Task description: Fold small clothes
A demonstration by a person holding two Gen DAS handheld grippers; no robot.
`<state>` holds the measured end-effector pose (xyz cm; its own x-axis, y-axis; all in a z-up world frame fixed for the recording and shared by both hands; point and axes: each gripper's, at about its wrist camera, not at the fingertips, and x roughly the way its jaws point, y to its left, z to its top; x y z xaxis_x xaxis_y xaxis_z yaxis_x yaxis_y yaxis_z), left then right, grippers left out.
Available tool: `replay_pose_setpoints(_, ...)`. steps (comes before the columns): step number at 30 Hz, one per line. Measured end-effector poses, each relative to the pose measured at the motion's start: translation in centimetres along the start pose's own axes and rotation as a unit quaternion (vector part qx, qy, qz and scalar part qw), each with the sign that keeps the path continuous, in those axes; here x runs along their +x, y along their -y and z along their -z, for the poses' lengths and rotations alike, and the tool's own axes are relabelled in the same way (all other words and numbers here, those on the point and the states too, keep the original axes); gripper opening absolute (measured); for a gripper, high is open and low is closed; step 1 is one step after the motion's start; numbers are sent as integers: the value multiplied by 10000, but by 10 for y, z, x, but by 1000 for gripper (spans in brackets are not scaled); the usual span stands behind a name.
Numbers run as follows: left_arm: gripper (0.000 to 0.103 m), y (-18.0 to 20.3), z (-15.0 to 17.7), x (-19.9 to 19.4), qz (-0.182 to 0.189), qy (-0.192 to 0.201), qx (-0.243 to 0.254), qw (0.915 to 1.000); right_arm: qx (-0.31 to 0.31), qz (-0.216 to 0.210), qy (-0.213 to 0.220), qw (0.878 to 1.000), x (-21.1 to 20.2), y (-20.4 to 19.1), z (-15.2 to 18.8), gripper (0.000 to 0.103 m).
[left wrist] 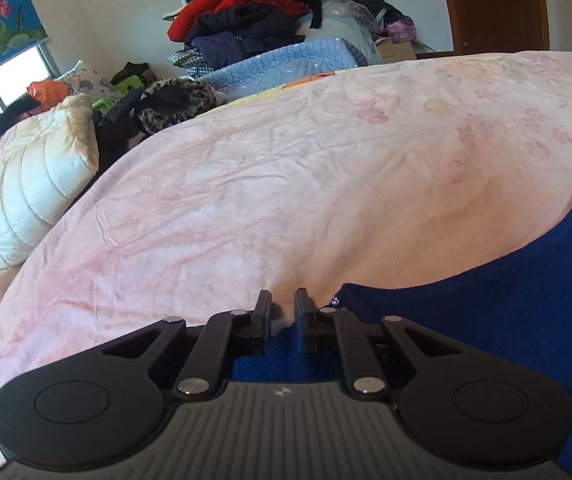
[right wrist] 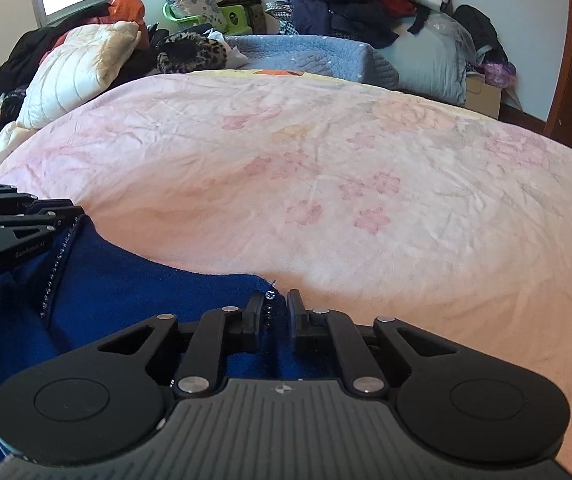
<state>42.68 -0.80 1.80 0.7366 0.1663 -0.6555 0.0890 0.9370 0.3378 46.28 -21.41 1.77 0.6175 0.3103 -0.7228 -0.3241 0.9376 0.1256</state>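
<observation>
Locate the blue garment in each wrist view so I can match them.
Left wrist: blue garment fills the lower right, reaching under the left gripper.
Right wrist: it fills the lower left, its beaded edge between the right gripper fingers.
Shared landmark: white quilted pillow.

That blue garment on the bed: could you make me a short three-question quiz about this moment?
1. True or false: the blue garment lies on a pink blanket.
2. What does the right gripper hold? A) pillow B) garment's beaded edge C) nothing
3. Fill in: both grippers, including the left gripper, are at the garment's ____ edge.

Key: 1 true; 2 B; 3 far.
</observation>
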Motion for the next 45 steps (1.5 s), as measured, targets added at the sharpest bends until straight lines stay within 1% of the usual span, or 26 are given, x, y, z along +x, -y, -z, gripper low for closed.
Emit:
replay_pose_setpoints(1, 13, -2, 1, -7, -80, 107, -33, 9999, 152, 33, 37, 9999, -7, 0, 1, 48)
replay_pose_setpoints(3, 16, -10, 5, -28, -121, 309, -52, 9994, 324, 11, 407, 9986, -34, -1, 7, 55)
replay_pose_setpoints(5, 31, -20, 11, -53, -100, 474, -79, 9988, 511, -221, 818, 9951, -69, 1, 18, 62)
replay_pose_setpoints(6, 35, -26, 16, -68, -130, 564, -128, 9982, 675, -365, 944, 9926, -88, 3, 26, 65)
replay_pose_setpoints(8, 64, -35, 29, -97, -186, 675, -261, 9972, 932, -588, 1089, 9879, -121, 5, 47, 66)
replay_pose_setpoints(10, 72, -43, 50, -131, -207, 825, -412, 9955, 1113, -721, 1127, 9847, -150, 5, 75, 67)
replay_pose_setpoints(12, 72, -51, 76, -164, -91, 882, -650, 9939, 1240, -735, 1058, 9839, -175, 3, 106, 69)
replay_pose_setpoints(14, 72, -59, 107, -197, 179, 827, -1034, 9910, 1415, -778, 918, 9826, -194, 0, 138, 70)
replay_pose_setpoints(16, 72, -65, 142, -230, 555, 743, -1547, 9836, 1594, -854, 814, 9801, -212, -6, 173, 70)
replay_pose_setpoints(18, 72, -61, 175, -260, 1142, 567, -1855, 9743, 1697, -872, 770, 9786, -231, -13, 203, 70)
replay_pose_setpoints(20, 72, -50, 205, -286, 1643, 487, -1924, 9662, 1750, -880, 770, 9776, -248, -22, 228, 70)
replay_pose_setpoints(22, 72, -35, 234, -304, 1872, 317, -1828, 9646, 1813, -859, 781, 9766, -264, -29, 244, 71)
replay_pose_setpoints(25, 72, -17, 275, -312, 1813, -249, -1509, 9715, 1928, -1040, 817, 9723, -283, -37, 259, 72)
replay_pose_setpoints(27, 72, -14, 300, -314, 1434, -621, -1324, 9788, 1949, -1098, 829, 9711, -291, -43, 268, 73)
replay_pose_setpoints(29, 78, -18, 320, -330, 1289, -497, -1164, 9835, 1875, -1073, 790, 9732, -299, -51, 275, 73)
replay_pose_setpoints(30, 81, -23, 329, -338, 1250, -516, -1128, 9844, 1813, -1096, 770, 9743, -303, -55, 280, 73)
replay_pose_setpoints(31, 88, -28, 337, -344, 1128, -594, -1168, 9849, 1765, -1122, 761, 9749, -309, -59, 287, 73)
replay_pose_setpoints(32, 88, -34, 345, -349, 1055, -640, -1270, 9842, 1740, -1149, 742, 9752, -313, -63, 292, 74)
replay_pose_setpoints(34, 88, -53, 360, -358, 1148, -732, -1683, 9763, 1750, -1188, 635, 9753, -320, -68, 305, 74)
replay_pose_setpoints(37, 88, -81, 374, -361, 1215, -858, -2566, 9550, 1956, -1326, 369, 9710, -325, -70, 327, 74)
replay_pose_setpoints(38, 88, -88, 377, -359, 1261, -884, -2861, 9457, 2065, -1422, 237, 9678, -325, -69, 333, 74)
replay_pose_setpoints(39, 88, -95, 379, -356, 1373, -916, -3186, 9334, 2198, -1522, 118, 9635, -325, -67, 339, 74)
replay_pose_setpoints(41, 88, -103, 386, -350, 1743, -1017, -3701, 9068, 2497, -1700, -116, 9532, -324, -63, 352, 74)
replay_pose_setpoints(42, 88, -106, 388, -345, 1991, -1087, -3934, 8910, 2667, -1789, -236, 9467, -323, -60, 358, 74)
replay_pose_setpoints(43, 88, -107, 387, -340, 2170, -1136, -4087, 8792, 2837, -1868, -337, 9399, -323, -57, 364, 75)
replay_pose_setpoints(45, 91, -107, 386, -336, 2233, -1202, -4277, 8676, 3215, -2071, -459, 9229, -322, -49, 373, 75)
